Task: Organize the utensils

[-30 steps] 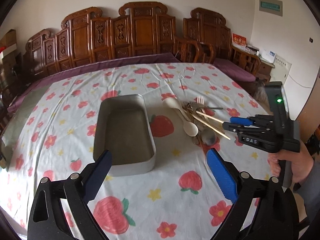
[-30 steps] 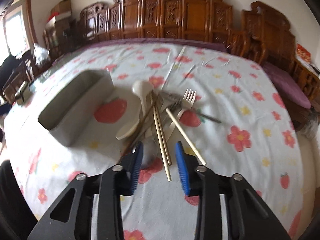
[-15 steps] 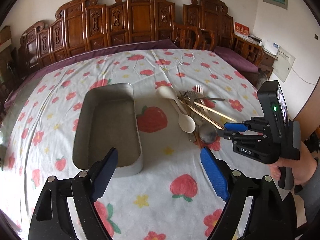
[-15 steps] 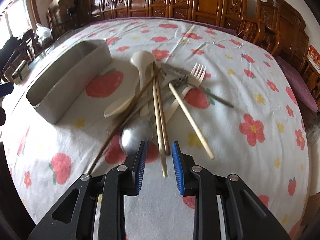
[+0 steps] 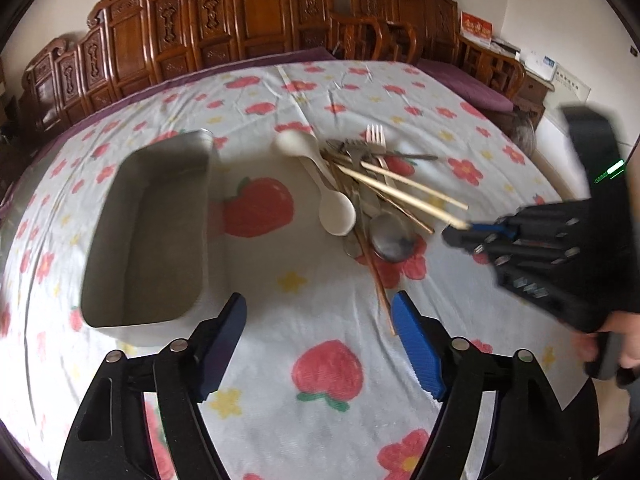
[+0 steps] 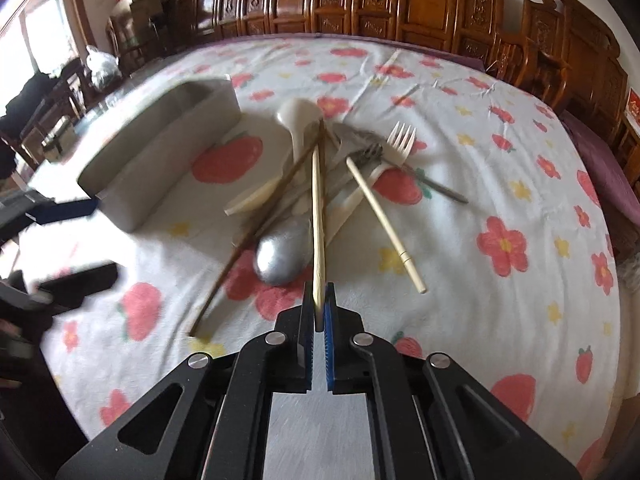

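Note:
A pile of utensils lies on the flowered cloth: a white spoon (image 5: 336,212), a metal spoon (image 5: 390,236), a cream fork (image 6: 402,140), a brown chopstick (image 5: 376,280) and two pale chopsticks. My right gripper (image 6: 318,300) is shut on the near end of one pale chopstick (image 6: 318,208), whose far end rests on the pile. The other pale chopstick (image 6: 384,220) lies free to its right. My left gripper (image 5: 318,312) hovers low in front of the pile, its jaws closing over bare cloth; the brown chopstick's end lies just inside its right finger (image 5: 416,344). Left of the pile stands the empty grey metal tray (image 5: 152,232).
Carved wooden chairs (image 5: 260,20) ring the far side of the table. A purple cloth edge (image 5: 472,88) shows at the back right. A person's hand (image 5: 624,340) grips the right gripper's handle at the right rim. Boxes and bags (image 6: 104,64) stand off the table's far left.
My right gripper has shut on the pale chopstick's near end. The left gripper has come down and closer to the pile, with its jaws narrower than before.

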{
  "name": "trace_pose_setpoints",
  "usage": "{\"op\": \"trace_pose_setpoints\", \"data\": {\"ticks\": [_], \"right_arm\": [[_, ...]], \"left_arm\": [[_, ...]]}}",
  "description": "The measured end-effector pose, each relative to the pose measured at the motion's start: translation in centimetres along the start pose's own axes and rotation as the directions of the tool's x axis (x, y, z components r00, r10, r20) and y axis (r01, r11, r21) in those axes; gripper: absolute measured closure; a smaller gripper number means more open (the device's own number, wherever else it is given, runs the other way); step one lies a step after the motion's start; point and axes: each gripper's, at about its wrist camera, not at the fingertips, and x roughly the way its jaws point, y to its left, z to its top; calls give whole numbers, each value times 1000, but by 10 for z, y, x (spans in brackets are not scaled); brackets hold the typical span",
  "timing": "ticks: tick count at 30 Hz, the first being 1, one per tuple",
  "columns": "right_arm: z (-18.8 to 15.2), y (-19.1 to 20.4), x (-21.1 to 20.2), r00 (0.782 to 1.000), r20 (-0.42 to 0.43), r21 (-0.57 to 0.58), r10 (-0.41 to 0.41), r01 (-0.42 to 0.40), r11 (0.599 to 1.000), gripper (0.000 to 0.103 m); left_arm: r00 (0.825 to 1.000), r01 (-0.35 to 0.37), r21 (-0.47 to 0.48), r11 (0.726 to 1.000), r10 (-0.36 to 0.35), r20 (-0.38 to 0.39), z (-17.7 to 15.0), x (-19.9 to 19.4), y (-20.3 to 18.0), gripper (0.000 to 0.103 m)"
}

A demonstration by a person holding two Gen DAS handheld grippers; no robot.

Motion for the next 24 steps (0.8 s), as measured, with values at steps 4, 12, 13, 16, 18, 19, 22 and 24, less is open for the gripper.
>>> {"op": "trace_pose_setpoints", "data": {"ticks": [4,12,13,16,18,19,22,24], "right_arm": [[1,-5,-23,999,32,28,11,-11,1000,98],[1,-20,-42,997,73,53,-3,-1,999,98],[2,-21,-44,997,80,52,-3,-1,999,98],[4,-23,-47,996,92,48,-13,9,999,98],[5,-24,-48,995,93,48,-17,13,999,98],[5,-23,-48,995,94,48,-20,16,999,98],[5,-25,-48,995,94,53,-26,21,998,98],[5,-26,-48,995,94,56,-30,25,998,98]], "left_arm": [[999,26,-12,1000,-27,-31,2,16,-6,39],[995,76,-41,996,-78,-66,11,42,-17,61],[995,74,-40,996,-76,-71,12,46,-19,64],[993,73,-47,996,-77,-87,13,55,-21,74],[992,73,-53,996,-78,-97,12,60,-22,80],[992,72,-51,996,-77,-100,12,61,-22,82],[992,70,-39,997,-73,-106,12,64,-26,84],[992,64,-35,997,-67,-104,13,65,-27,84]]}}
